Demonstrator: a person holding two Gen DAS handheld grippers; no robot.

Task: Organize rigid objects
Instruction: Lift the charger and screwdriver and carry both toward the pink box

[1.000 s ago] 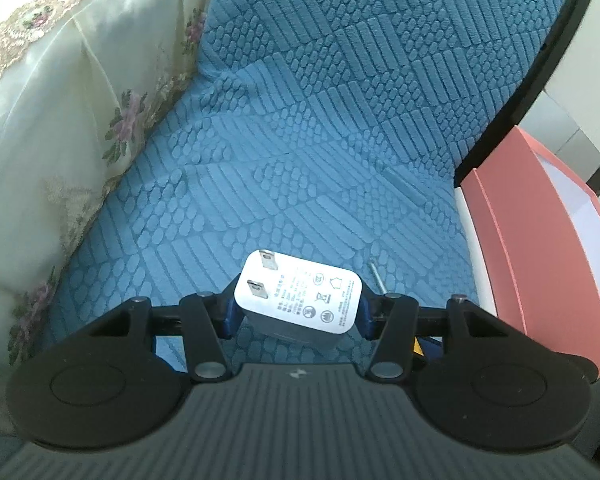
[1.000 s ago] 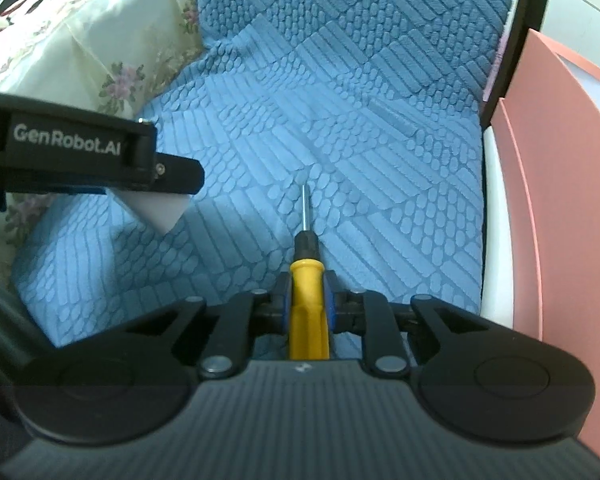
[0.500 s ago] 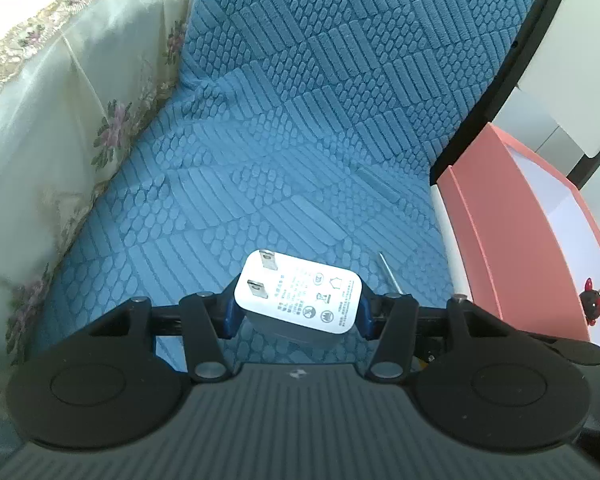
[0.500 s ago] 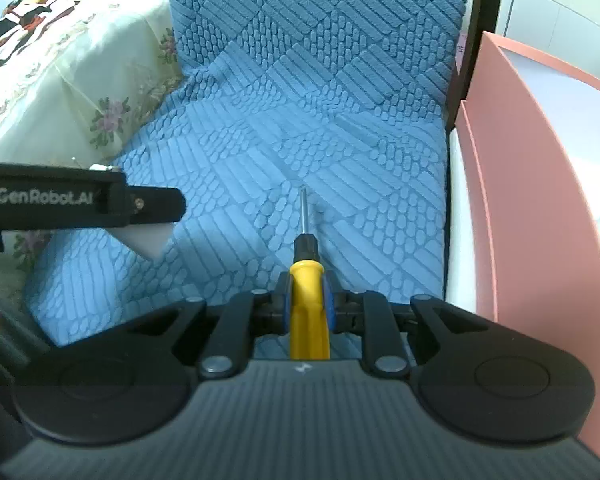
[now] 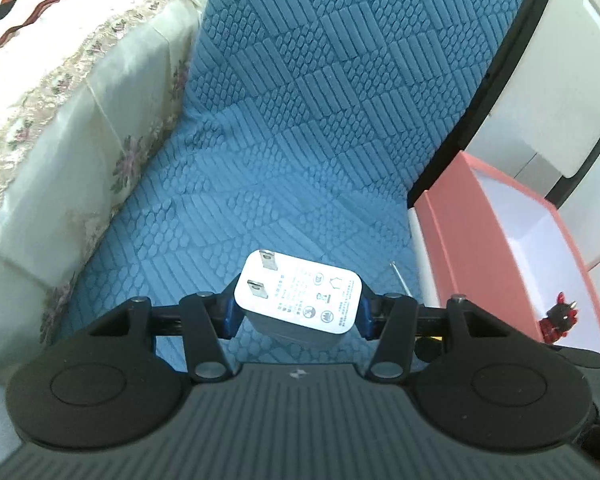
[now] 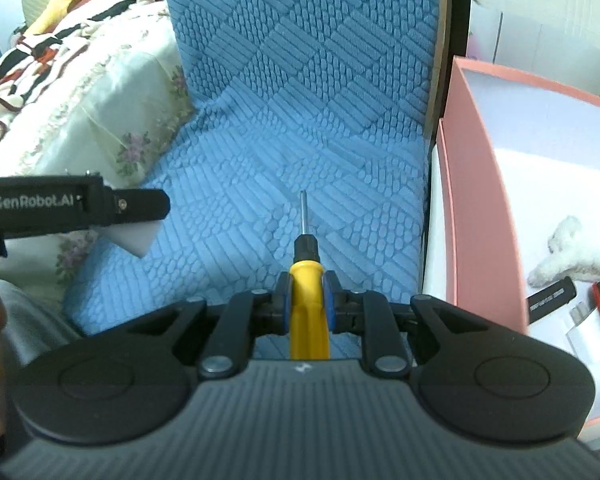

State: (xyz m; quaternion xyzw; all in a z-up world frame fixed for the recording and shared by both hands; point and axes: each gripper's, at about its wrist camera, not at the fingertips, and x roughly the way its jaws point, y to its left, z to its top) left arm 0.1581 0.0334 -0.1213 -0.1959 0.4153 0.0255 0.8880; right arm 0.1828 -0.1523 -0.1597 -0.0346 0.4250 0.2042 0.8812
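Charger, white plug block with two prongs up, is pinched between the left gripper pads, jaws pressed on its short sides, held off the blue textured cushion. Screwdriver, yellow handle, is clamped in the right gripper, shaft pointing straight ahead, tip in the air over the same cushion. Left tool body shows in the right view at far left, charger corner poking below it. Right of both grippers: pink box, open top, white inside. Already in it: a white fluffy toy, a black bar, a red-edged item, a small red-black figure. Left of the grippers: floral bed cover.

Judged step: carry both to the box and drop them in.

Risks:
- Charger grip sits low on smooth plastic, so a tilt could let it slip out onto the cushion.
- Screwdriver shaft sticks out far ahead and could catch the box wall on the swing right.
- Both tools are near each other; crossing toward the box at once could knock them together.
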